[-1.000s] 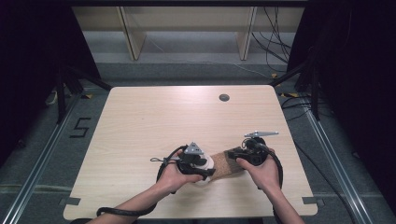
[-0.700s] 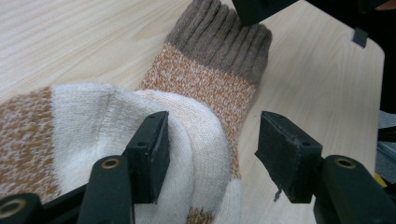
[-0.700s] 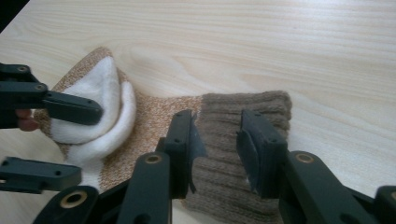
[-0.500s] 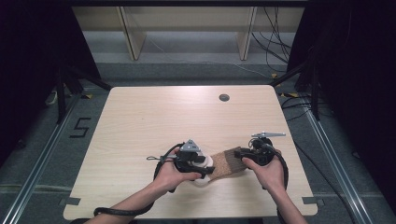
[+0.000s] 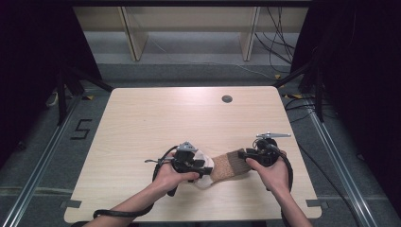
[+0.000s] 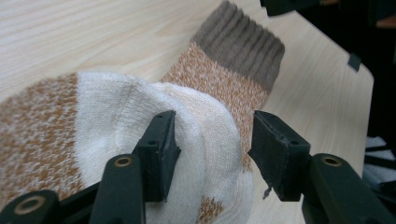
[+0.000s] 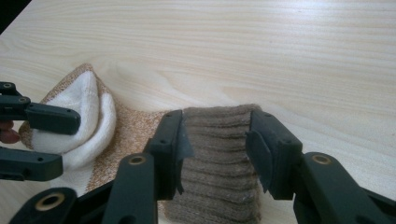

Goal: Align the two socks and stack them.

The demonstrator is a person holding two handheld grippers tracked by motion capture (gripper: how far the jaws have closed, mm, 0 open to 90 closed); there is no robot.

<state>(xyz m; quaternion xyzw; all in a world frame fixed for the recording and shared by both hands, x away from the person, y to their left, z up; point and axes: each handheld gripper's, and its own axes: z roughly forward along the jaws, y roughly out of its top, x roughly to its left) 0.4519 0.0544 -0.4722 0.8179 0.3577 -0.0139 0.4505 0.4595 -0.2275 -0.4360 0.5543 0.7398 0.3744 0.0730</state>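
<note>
Left gripper: jaws parted around the white heel fold of the orange-and-white knitted sock with brown ribbed cuff, one pad touching, not clamped. Right gripper: jaws spread astride the cuff, not pinching it. Sock lies on the pale wooden table near its front edge, heel doubled over. Judged step: taking hold at both ends. Next: close both grippers squarely before lifting.

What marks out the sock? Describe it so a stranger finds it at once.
Look at the near edge of the table, between the person's two hands. The sock lies flat there, speckled orange-tan with a white toe and heel and a ribbed brown cuff. It is the one soft thing on the bare wood.
</note>
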